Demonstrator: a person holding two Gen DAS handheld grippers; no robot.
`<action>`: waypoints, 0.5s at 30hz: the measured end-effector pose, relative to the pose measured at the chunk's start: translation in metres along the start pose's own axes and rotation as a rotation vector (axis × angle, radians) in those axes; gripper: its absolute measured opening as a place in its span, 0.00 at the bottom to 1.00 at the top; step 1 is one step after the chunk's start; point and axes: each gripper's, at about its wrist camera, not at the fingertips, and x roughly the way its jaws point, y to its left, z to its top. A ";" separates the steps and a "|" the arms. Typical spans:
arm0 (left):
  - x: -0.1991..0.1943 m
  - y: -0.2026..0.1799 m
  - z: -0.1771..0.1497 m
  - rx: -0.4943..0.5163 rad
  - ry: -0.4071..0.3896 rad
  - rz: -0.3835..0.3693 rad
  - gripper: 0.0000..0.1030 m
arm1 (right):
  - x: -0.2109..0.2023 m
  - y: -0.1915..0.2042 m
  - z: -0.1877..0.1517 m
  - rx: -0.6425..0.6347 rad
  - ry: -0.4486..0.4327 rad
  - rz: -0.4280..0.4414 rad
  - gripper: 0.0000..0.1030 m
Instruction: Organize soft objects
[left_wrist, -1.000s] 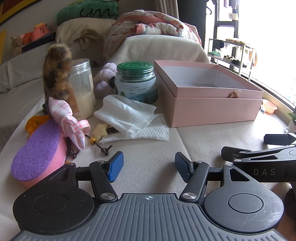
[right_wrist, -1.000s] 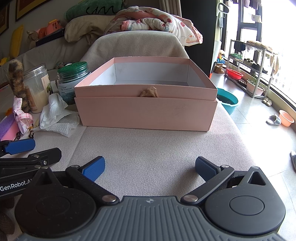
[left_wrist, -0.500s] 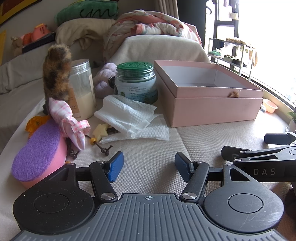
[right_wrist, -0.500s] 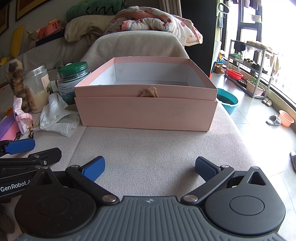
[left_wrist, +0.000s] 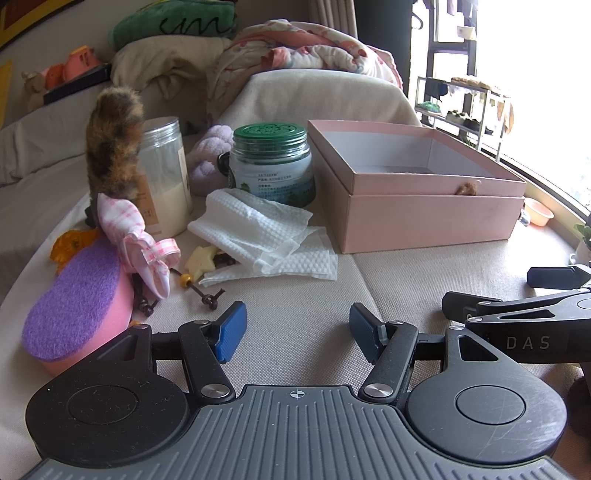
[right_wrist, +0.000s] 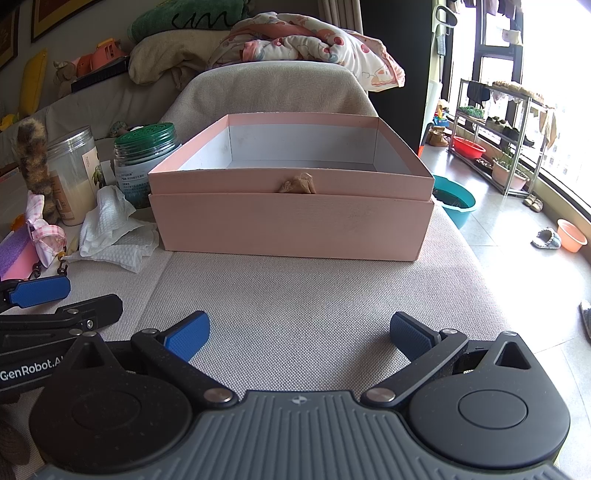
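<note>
- Inside of pink box (right_wrist: 291, 218) mostly hidden behind its near wall; only white inner walls visible, contents not discernible.
- Small tan scrap (right_wrist: 297, 183) poking over the box's near rim, centre of frame; too small to identify.
- Jar (left_wrist: 166, 177) at upper left partly covered by furry tail (left_wrist: 112, 147) standing upright in front of it.
- Green-lid jar (left_wrist: 271, 162) with its base hidden behind white tissue (left_wrist: 266, 236); purple plush (left_wrist: 210, 158) tucked behind it, half concealed.
- Yellow star (left_wrist: 201, 260) and beaded cord (left_wrist: 207, 295) partly under the tissue edge, lower left of centre.
- Checked cloth (left_wrist: 136, 240) draped against purple sponge (left_wrist: 74, 306), which is cut off by the gripper body at lower left.
- Left gripper (left_wrist: 297, 328) low over the beige cushion (left_wrist: 295, 295), level, fingers (left_wrist: 231, 328) spread wide, holding nothing.
- Right gripper (right_wrist: 299, 336) low and level, facing the box squarely, fingers (right_wrist: 186, 334) spread wide, holding nothing; seen side-on at the right edge of the left view, cropped.
</note>
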 end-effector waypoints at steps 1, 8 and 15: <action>0.000 0.000 0.000 0.001 0.000 0.001 0.66 | 0.000 0.000 0.000 0.000 0.000 0.000 1.00; -0.001 -0.002 -0.001 0.000 0.000 0.000 0.66 | 0.000 0.000 0.000 0.000 0.000 0.000 1.00; -0.001 -0.002 -0.001 0.000 0.000 0.000 0.66 | 0.000 -0.001 0.000 0.000 0.000 0.000 1.00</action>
